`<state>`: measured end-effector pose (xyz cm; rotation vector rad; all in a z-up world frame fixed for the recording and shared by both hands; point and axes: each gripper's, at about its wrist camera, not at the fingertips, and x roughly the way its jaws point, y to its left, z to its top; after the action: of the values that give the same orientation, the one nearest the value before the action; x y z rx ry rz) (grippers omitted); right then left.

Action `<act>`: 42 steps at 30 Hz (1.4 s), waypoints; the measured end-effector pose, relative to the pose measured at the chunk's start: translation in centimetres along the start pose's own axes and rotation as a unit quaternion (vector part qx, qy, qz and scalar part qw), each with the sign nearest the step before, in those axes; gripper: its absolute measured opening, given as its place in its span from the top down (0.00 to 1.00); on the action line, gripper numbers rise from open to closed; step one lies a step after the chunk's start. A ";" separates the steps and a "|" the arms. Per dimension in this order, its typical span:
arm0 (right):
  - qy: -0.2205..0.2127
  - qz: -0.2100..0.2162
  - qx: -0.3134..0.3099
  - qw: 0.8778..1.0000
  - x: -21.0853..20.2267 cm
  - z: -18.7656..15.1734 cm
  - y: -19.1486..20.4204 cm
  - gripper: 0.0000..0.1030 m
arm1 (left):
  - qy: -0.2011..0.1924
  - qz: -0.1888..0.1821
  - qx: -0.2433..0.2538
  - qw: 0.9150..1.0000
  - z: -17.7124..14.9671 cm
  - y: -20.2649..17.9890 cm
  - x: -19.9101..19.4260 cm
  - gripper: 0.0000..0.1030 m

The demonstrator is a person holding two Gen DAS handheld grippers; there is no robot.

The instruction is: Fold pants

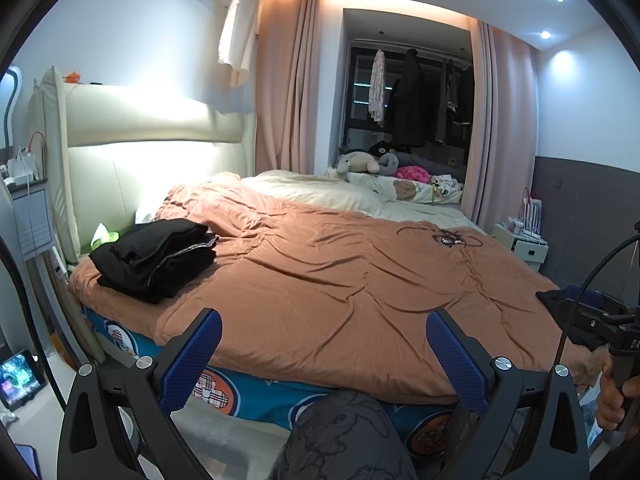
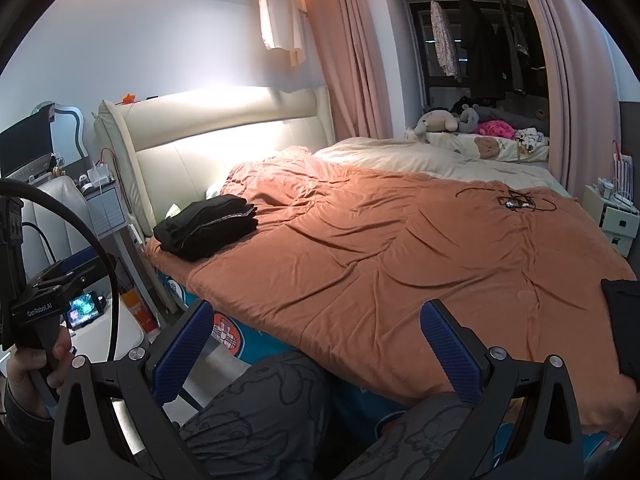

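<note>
Pants (image 1: 156, 258) folded, black stack on bed (image 1: 340, 280) far-left corner; left tool (image 1: 324, 354) nearer; both tools wide open, empty; right tool (image 2: 316, 346).

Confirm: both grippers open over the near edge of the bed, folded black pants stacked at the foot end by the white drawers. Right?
Not quite. The black pants are stacked at the headboard end, not by the white drawers; both wrist views show it. The rest holds: left gripper and right gripper are open over the near edge of the bed.
</note>
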<state>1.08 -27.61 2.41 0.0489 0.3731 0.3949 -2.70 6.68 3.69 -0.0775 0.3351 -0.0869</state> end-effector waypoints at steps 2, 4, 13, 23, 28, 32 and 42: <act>0.003 0.001 0.002 1.000 0.0 0.1 -0.1 0.00 | 0.000 -0.001 -0.001 1.000 0.0 0.0 0.0 0.00; 0.006 0.008 0.008 1.000 -0.1 0.2 -0.2 0.00 | 0.001 -0.002 -0.003 1.000 -0.1 -0.1 0.0 0.00; 0.005 0.008 0.009 1.000 -0.5 0.4 -0.6 0.00 | 0.001 -0.004 -0.004 1.000 -0.3 -0.3 -0.1 0.00; 0.005 0.009 0.008 1.000 -0.4 0.3 -0.9 0.00 | 0.002 -0.003 -0.004 1.000 -0.3 -0.3 -0.1 0.00; 0.007 0.009 0.009 1.000 -0.6 0.2 -1.0 0.00 | 0.002 -0.003 -0.003 1.000 -0.2 -0.3 -0.3 0.00; 0.007 0.010 0.010 1.000 -0.7 0.2 -1.1 0.00 | 0.002 -0.004 -0.003 1.000 -0.2 -0.3 -0.3 0.00; 0.008 0.009 0.011 1.000 -0.9 0.1 -1.5 0.00 | 0.002 -0.001 -0.002 1.000 0.0 -0.4 -0.7 0.00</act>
<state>0.93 -29.28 2.64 0.0700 0.3924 0.4086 -3.37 6.30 3.93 -0.0806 0.3400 -0.0884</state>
